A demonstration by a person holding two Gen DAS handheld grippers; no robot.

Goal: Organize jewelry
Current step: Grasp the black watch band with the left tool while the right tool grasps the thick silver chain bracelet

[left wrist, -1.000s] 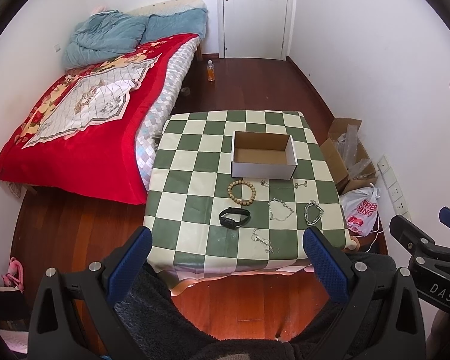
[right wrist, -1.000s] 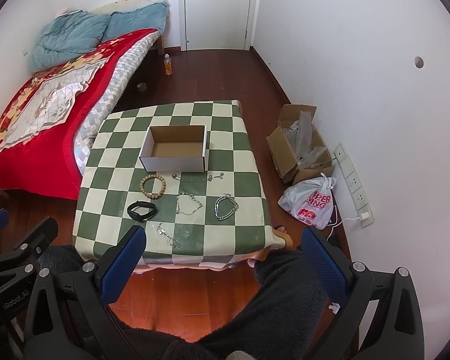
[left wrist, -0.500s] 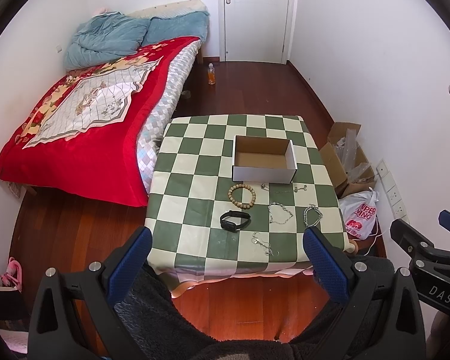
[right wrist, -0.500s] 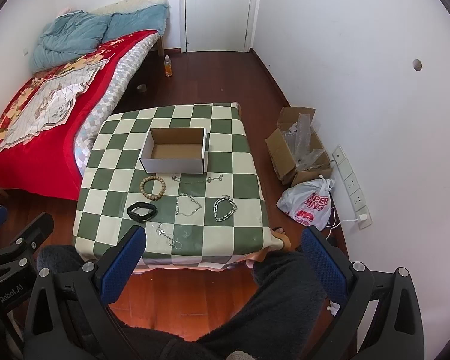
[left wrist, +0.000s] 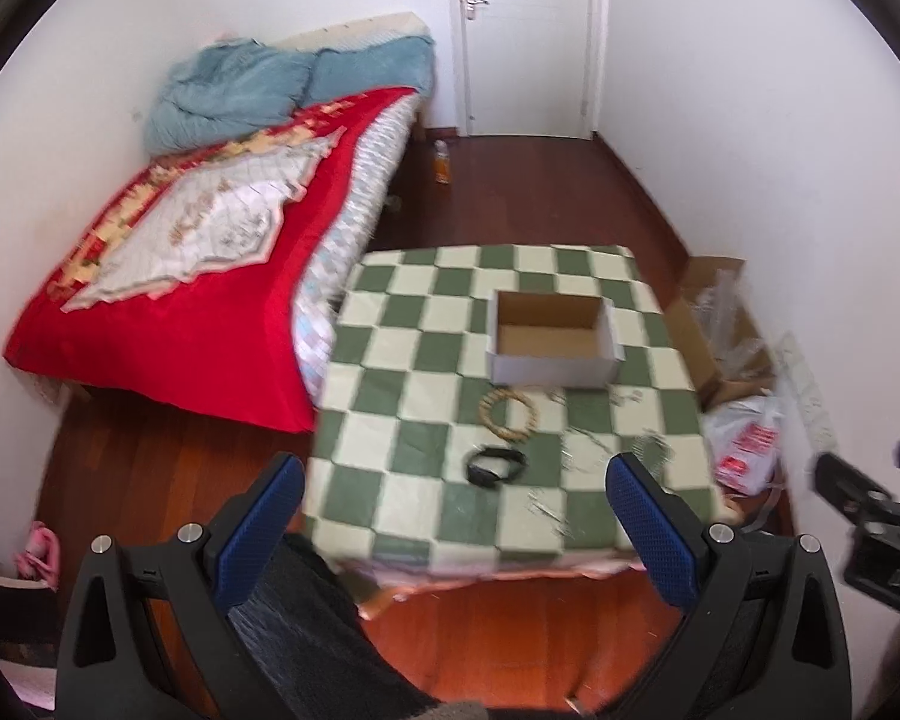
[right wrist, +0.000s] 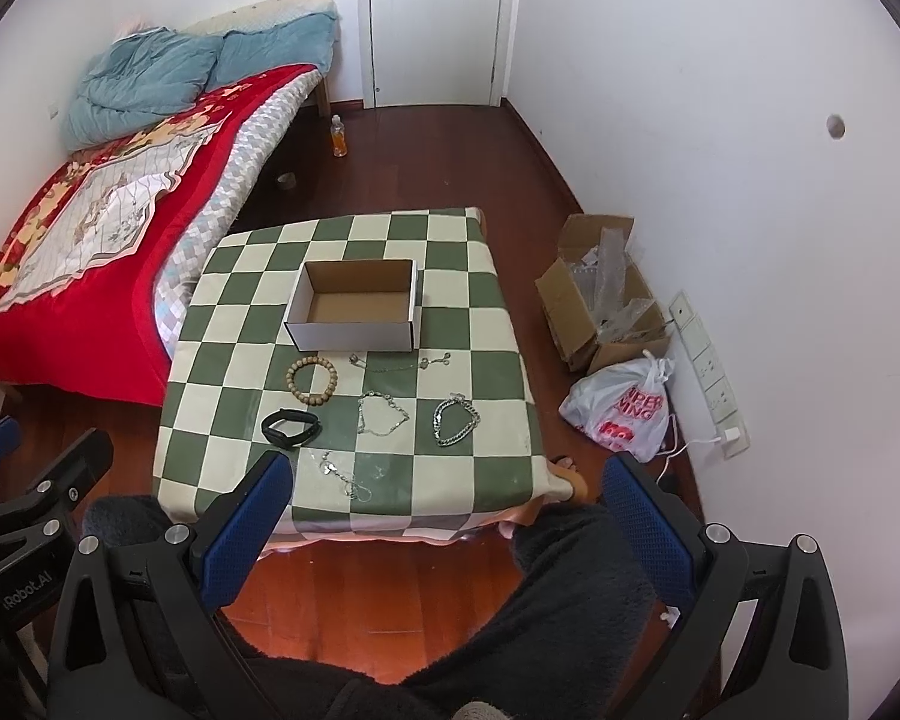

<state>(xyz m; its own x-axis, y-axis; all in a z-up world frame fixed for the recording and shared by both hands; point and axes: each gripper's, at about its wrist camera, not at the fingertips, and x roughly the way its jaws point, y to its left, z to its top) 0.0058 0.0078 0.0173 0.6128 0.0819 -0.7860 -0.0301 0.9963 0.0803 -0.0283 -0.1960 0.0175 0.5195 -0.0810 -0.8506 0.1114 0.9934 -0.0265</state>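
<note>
An open white cardboard box (right wrist: 354, 309) sits on a green-and-cream checkered table (right wrist: 498, 336). In front of it lie a wooden bead bracelet (right wrist: 311, 381), a black band (right wrist: 291, 427), a thin chain (right wrist: 399, 363), two silver chain bracelets (right wrist: 456, 420) (right wrist: 381, 414) and another chain (right wrist: 342, 474) near the front edge. My right gripper (right wrist: 447, 480) is open and empty, held well above the table's near edge. My left gripper (left wrist: 455, 483) is open and empty, also high above it; its view is blurred, showing the box (left wrist: 555, 339), beads (left wrist: 508, 412) and band (left wrist: 496, 467).
A bed with a red cover (right wrist: 90, 228) stands left of the table. A cardboard carton (right wrist: 606, 294) and a plastic bag (right wrist: 627, 414) lie on the floor at the right by the wall. A bottle (right wrist: 338, 138) stands near the door. My legs are below the grippers.
The left gripper's view has swung left and tilted, blurring; the table now sits further right in it. The right gripper has barely moved. Nothing was picked up.
</note>
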